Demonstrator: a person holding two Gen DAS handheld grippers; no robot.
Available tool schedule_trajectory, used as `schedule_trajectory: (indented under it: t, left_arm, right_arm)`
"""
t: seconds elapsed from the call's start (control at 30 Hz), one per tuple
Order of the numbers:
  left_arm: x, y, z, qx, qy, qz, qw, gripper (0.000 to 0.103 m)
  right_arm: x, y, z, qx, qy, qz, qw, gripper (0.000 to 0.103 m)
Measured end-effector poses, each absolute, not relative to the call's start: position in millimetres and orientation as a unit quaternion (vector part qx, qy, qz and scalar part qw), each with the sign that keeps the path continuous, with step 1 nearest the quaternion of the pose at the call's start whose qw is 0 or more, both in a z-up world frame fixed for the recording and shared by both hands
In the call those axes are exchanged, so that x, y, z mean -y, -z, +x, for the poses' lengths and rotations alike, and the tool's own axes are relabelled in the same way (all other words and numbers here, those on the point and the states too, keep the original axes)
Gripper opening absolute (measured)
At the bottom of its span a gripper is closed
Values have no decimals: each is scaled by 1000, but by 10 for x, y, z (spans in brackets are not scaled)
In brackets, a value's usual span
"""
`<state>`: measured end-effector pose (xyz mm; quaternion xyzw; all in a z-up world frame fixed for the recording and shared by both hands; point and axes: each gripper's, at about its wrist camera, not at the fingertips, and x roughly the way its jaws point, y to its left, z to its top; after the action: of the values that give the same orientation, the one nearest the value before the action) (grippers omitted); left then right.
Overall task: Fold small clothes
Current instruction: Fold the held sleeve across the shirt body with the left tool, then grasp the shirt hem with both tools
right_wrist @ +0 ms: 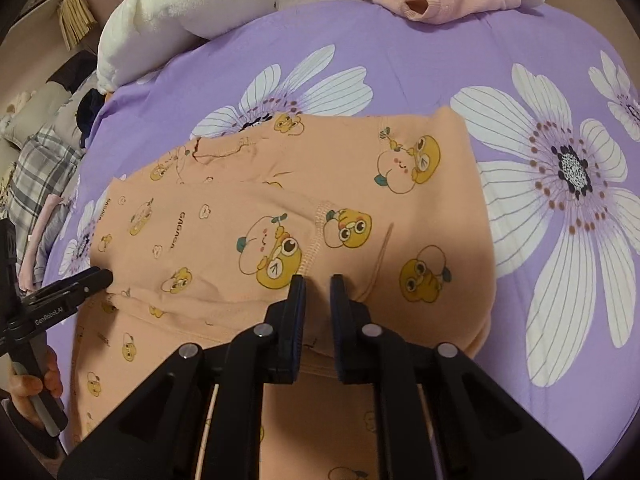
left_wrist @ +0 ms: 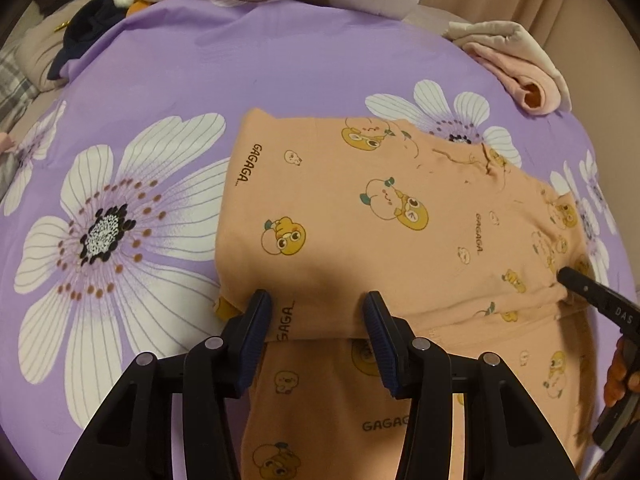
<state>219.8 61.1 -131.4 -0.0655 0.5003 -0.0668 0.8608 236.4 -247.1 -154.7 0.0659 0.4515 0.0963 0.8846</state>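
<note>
Mid-fold: peach cartoon-print garment [left_wrist: 360, 208] is lying on the purple floral bedsheet [left_wrist: 168, 80], w/ left gripper [left_wrist: 316, 304] half-open astride its folded edge, right gripper [right_wrist: 318, 280] narrowing, nearly closed there; next, probably pressing the fold flat.

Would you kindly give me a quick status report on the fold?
Left gripper jaws open over fold edge. Right gripper jaws nearly shut at same edge, grip unclear. Peach cartoon-print cotton garment part-folded on purple floral sheet. Nothing obstructing.
</note>
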Motion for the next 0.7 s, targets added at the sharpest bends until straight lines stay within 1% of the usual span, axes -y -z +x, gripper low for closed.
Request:
schedule_trajectory:
  t: [0.03, 0.1, 0.17, 0.2, 0.23, 0.3, 0.33, 0.47, 0.7]
  left_arm:
    - [-626, 1299, 2190, -501, 68, -71, 860, 49]
    - [-693, 1231, 2107, -499, 76, -92, 859, 49]
    - [-775, 1159, 1969, -493, 82, -104, 860, 49]
    - [-814, 1137, 1903, -491, 83, -108, 860, 49]
    - [-865, 1120, 1831, -490, 86, -115, 859, 50]
    - [-1003, 1103, 1646, -491, 92, -136, 855, 57]
    - [-1035, 1099, 1594, -491, 94, -143, 854, 58]
    - [-1232, 1160, 1270, -500, 106, -182, 840, 59]
    - [-1330, 1374, 954, -517, 166, -260, 798, 59]
  right_arm:
    - [2492, 1514, 2339, -451, -100, 75, 884, 17]
    - [2551, 1415, 2235, -441, -112, 93, 886, 17]
    - [2624, 1326, 2084, -426, -125, 107, 890, 24]
    - [2670, 1294, 2001, -422, -129, 114, 890, 31]
    - [2719, 1268, 1905, -418, -132, 120, 891, 34]
    - [2813, 1244, 1738, -413, -133, 129, 892, 34]
    - [2868, 1245, 1651, -411, -133, 135, 892, 35]
    - [3034, 1311, 1337, -413, -132, 154, 888, 41]
    - [3245, 1539, 890, -432, -125, 181, 875, 41]
